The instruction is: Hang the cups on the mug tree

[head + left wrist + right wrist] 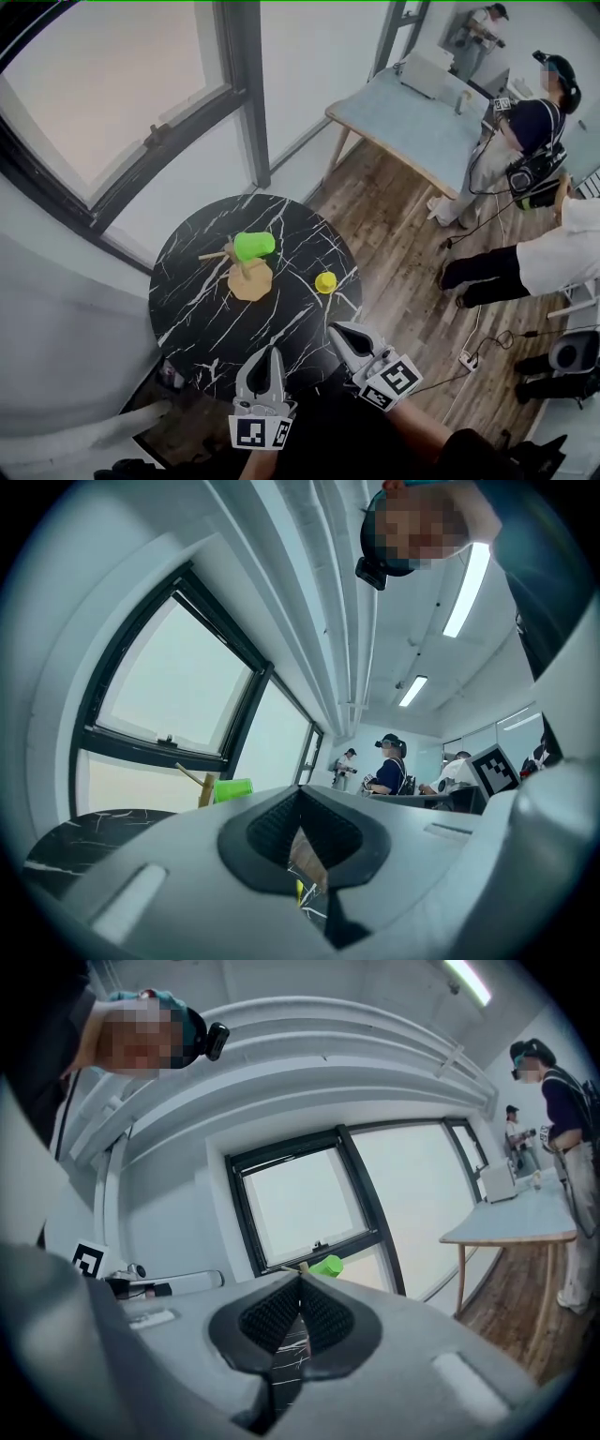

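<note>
**A:** Where are the cups?

**B:** The lime-green cup [254, 246] lies on its side at the top of the pale wooden mug tree [249, 278]. The tree stands on its round base near the middle of the round black surface with white marble veins [202, 323]. The cup's handle is turned out of sight, so I cannot tell which peg carries it. The small yellow cup [325, 282] stands on the surface to the right of the tree, apart from it.

**A:** And the tongs?

**B:** Both are pressed together with nothing between them. The left tongs [267, 353] and the right tongs [341, 331] hang over the near edge of the surface, well short of either cup. The hands that hold them are cut off at the bottom of the head view.

**A:** What do the gripper views add?

**B:** Little. In the left gripper view the grey body hides most of the surface. Only the green cup and one peg rise above it, and a yellow sliver below the ribbed pads [272, 823] is too small to name. In the right gripper view only the green cup and a peg tip clear the body, and the yellow cup is hidden.
</note>
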